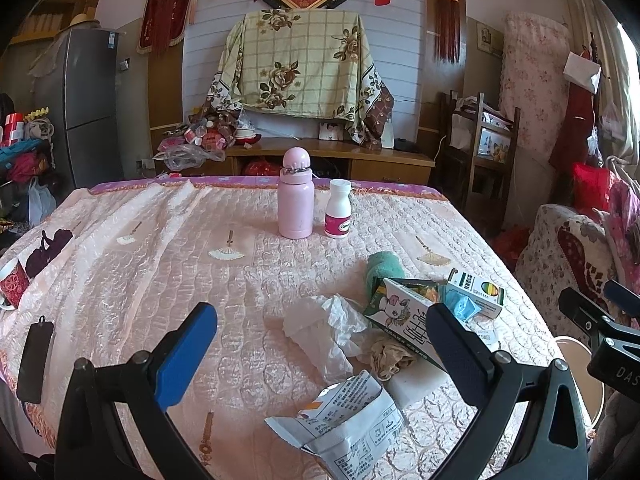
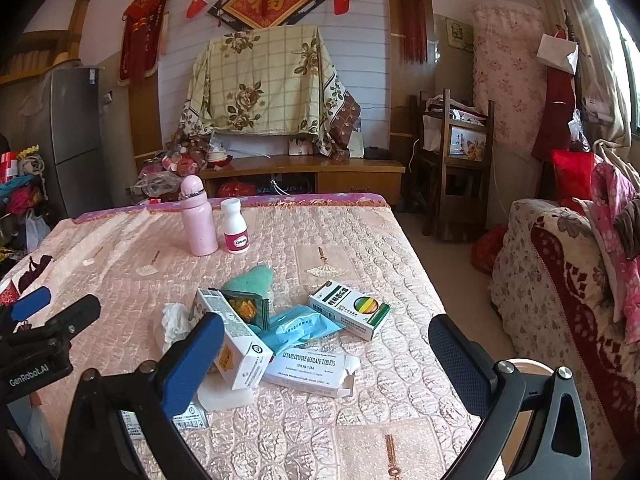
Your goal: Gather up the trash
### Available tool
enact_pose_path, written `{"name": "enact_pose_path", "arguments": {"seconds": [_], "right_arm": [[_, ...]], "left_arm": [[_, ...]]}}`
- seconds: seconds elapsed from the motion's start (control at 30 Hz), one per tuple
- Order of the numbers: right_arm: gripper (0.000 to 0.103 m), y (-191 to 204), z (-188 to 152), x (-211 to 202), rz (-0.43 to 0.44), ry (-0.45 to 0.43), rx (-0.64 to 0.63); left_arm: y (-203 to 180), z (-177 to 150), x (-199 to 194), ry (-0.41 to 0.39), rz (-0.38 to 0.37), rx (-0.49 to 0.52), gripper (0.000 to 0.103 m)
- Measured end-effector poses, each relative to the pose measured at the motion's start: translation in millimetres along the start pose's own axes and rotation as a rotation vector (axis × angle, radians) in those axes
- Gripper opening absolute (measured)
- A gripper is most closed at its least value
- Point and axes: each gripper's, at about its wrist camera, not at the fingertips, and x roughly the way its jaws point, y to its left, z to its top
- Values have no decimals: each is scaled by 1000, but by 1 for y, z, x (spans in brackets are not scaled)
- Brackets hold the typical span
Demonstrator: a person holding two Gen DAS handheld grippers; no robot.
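Covering the table: a pink quilted cloth.

Trash, clustered toward the near right corner:
- crumpled white tissue, touching a long white carton;
- blue plastic wrapper;
- green-and-white medicine box;
- flattened tablet box, near the carton;
- torn printed packet, closest to the near edge.

Far edge, upright, side by side: pink bottle and white pill bottle.

Left gripper and right gripper: both spread wide, holding nothing, above the near edge.
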Motion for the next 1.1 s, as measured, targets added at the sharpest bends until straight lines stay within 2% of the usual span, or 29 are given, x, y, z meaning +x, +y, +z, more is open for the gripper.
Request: {"name": "enact_pose_path", "arguments": {"seconds": [1.1], "right_arm": [[103, -1, -7, 0, 17, 18, -23]], "left_arm": [[-2, -7, 4, 34, 8, 20, 103]]}}
